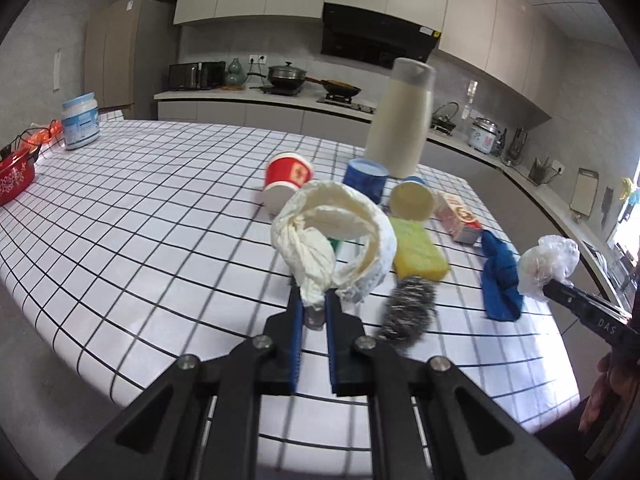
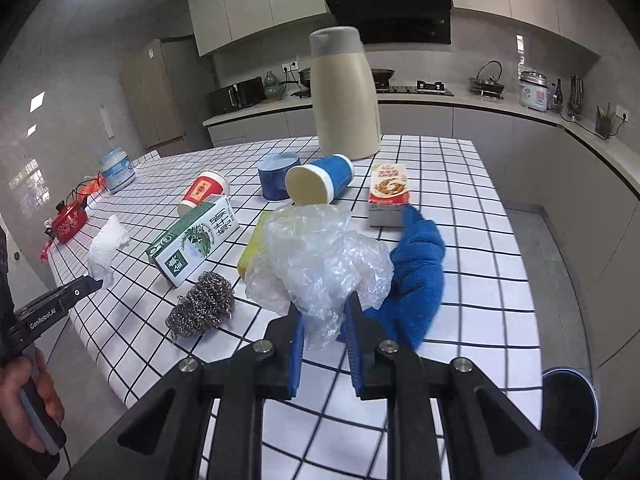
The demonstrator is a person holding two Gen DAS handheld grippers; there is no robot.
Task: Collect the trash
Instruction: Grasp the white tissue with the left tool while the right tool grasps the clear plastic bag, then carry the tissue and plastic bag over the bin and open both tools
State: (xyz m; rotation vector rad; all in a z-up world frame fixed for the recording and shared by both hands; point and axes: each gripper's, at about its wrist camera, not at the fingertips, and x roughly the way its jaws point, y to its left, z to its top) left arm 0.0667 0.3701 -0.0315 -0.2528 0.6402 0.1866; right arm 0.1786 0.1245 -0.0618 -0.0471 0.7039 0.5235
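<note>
we hold trash in both tools: the left gripper is closed on a crumpled paper towel, the right gripper closed on a clear plastic bag, both lifted over the table. each grip catches only a thin tail, so either could slip out. just beyond lie a steel scourer, yellow sponge and blue cloth; farther, a green carton, tipped cups and a tall jug crowd any reach.
</note>
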